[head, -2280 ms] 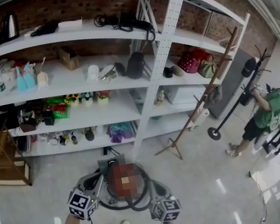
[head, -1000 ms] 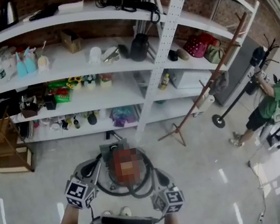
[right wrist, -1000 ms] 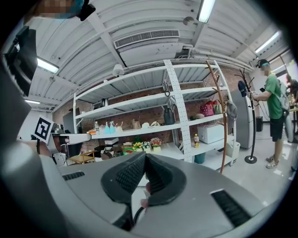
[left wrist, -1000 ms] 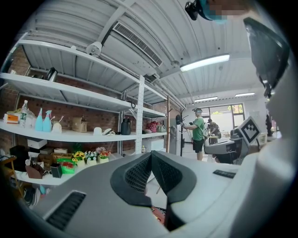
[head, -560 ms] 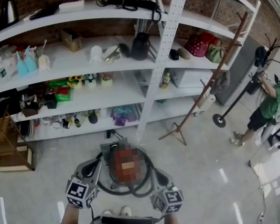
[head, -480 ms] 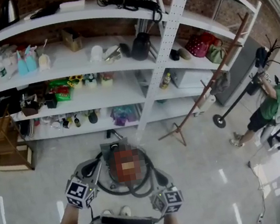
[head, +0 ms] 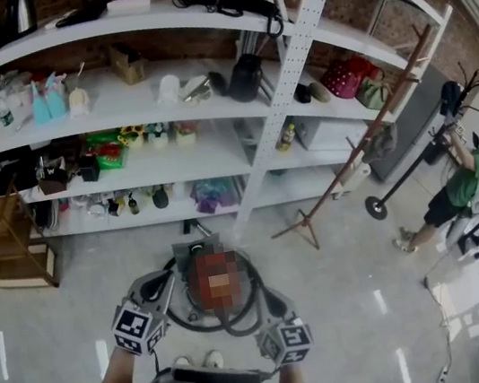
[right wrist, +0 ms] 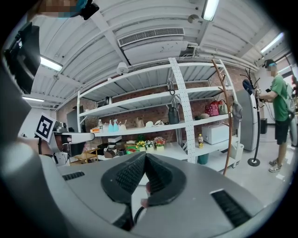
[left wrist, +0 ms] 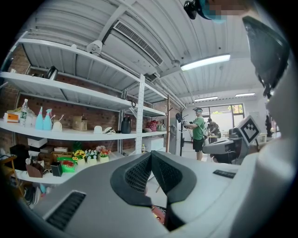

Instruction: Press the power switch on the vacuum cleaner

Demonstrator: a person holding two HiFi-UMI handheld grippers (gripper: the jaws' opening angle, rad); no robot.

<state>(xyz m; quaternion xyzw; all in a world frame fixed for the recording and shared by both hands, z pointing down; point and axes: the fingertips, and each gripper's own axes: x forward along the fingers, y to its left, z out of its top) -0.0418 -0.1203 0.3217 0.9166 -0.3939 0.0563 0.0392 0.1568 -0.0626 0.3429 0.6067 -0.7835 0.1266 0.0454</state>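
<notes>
Both tongs are pressed together with nothing pinched. The left gripper shows its black, grid-textured pads meeting at the tip, set in smooth grey plastic shells, and the right gripper looks the same. Seen from above, the vacuum cleaner sits on the glossy pale floor between the two tips, round-bodied, with a black hose looped round it. Its top is obscured, so I can't make out the power switch. Beyond the tips stands white metal shelving with a perforated upright, against a brick wall. A slanting wooden coat stand and a person in green are well off past the right tong.
</notes>
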